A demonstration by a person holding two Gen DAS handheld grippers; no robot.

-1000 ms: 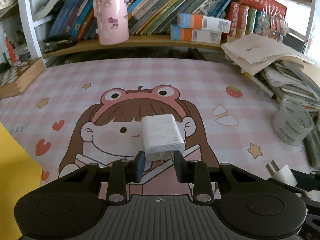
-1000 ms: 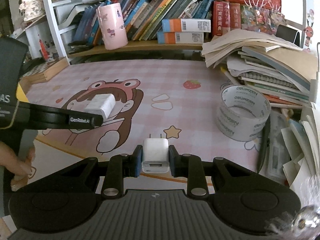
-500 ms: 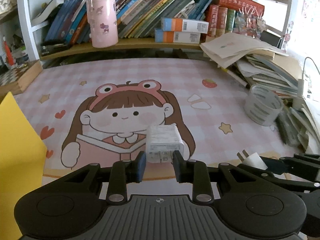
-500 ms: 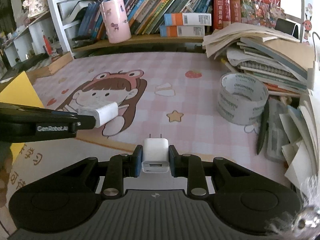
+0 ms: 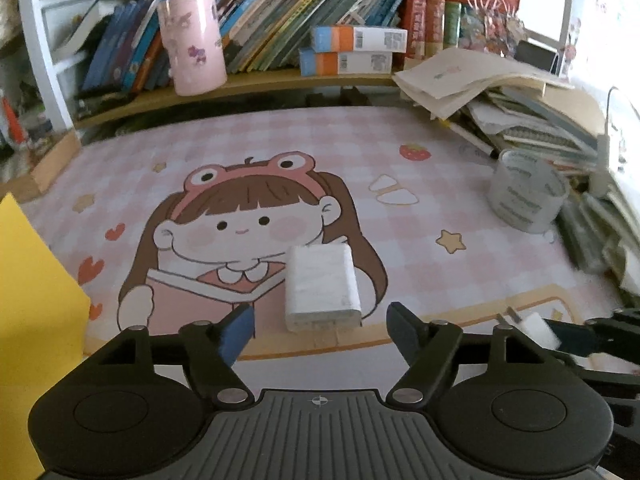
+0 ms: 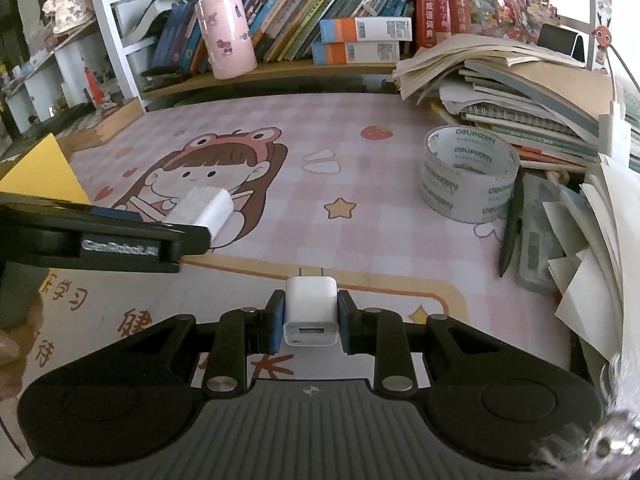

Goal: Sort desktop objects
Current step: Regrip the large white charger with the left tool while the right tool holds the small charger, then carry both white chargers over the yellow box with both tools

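Left wrist view: our left gripper (image 5: 320, 330) is opening, large charger (image 5: 322, 288) lying free just ahead near the counter's (image 5: 460, 292) front edge, while our right gripper (image 6: 310, 314) pinches the small charger (image 6: 310, 308).

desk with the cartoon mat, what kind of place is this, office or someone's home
Most likely a home study desk, perhaps a child's. A pink cartoon desk mat covers the top, a shelf of leaning books runs along the back, and loose papers and notebooks are piled beside a roll of tape.
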